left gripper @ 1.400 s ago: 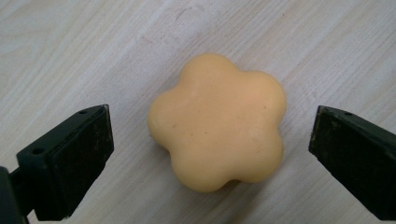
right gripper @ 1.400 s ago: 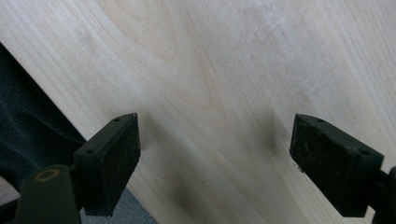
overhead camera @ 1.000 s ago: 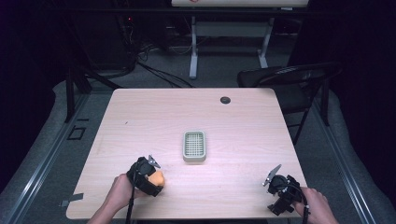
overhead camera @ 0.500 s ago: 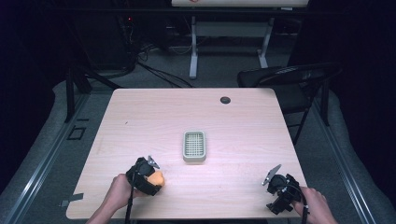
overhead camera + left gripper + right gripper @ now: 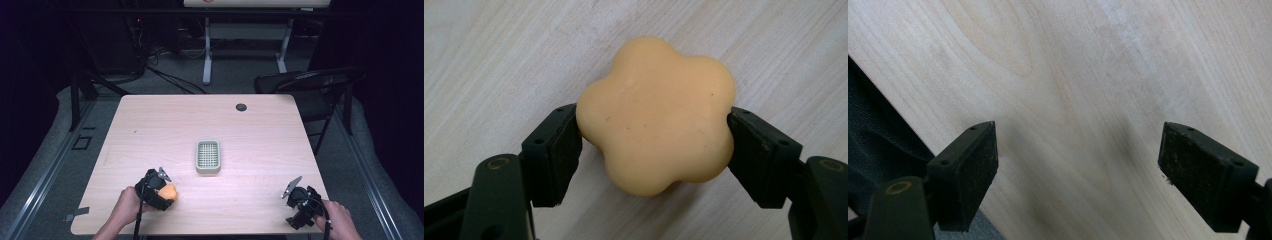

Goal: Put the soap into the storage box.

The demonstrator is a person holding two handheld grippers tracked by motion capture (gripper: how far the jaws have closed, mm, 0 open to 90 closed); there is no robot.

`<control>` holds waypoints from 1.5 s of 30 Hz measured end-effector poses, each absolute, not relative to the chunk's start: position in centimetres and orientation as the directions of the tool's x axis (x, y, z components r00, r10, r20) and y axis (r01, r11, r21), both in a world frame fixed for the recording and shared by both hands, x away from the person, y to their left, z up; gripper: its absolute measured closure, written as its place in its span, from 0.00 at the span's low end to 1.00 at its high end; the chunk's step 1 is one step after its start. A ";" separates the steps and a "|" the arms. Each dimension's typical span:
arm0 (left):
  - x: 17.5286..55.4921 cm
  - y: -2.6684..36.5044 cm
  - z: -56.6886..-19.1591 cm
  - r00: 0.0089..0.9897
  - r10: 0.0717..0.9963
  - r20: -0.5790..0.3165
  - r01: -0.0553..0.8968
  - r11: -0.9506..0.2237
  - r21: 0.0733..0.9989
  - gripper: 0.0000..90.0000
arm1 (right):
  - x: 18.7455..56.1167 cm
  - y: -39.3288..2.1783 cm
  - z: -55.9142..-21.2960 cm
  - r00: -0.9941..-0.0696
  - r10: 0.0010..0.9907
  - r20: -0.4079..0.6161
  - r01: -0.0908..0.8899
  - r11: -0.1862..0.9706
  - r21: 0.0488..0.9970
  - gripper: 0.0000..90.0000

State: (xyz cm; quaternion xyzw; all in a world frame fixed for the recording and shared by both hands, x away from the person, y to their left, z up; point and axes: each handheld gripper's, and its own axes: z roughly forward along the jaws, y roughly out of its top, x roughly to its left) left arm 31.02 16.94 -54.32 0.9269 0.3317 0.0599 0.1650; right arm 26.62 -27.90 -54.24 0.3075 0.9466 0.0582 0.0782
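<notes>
At the near left of the pale wooden worktop (image 5: 150, 130), the left gripper (image 5: 654, 137) has its jaws pressed against opposite sides of a peach-coloured, flower-shaped soft piece (image 5: 656, 132), which from above shows as an orange lump (image 5: 167, 191) at the tip of that gripper (image 5: 156, 189). The piece sits squarely between the two pads, its lobed edges bulging past them above and below, so the hold looks centred and secure; whether it is lifted clear of the wood I cannot tell. A small grey-green slotted tray (image 5: 208, 156) lies near the middle of the worktop, well apart, and seems the likely place for the piece to go. The right gripper (image 5: 299, 200) waits at the near right corner, its jaws spread wide over bare wood (image 5: 1073, 100), holding nothing, probably kept out of the way.
</notes>
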 end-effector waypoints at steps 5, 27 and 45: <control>30.9 17.1 -54.1 0.773 0.635 0.007 0.591 -0.724 0.356 0.30 | 26.7 -27.9 -54.4 -0.798 0.593 -0.104 0.576 0.803 0.154 0.18; 31.3 16.4 -53.1 0.778 0.628 -0.002 0.580 -0.718 0.384 0.30 | 26.8 -28.1 -54.4 -0.804 0.586 -0.104 0.572 0.809 0.136 0.18; 33.2 15.6 -52.1 0.774 0.633 0.008 0.574 -0.707 0.413 0.30 | 26.7 -28.1 -54.4 -0.795 0.598 -0.101 0.583 0.799 0.148 0.18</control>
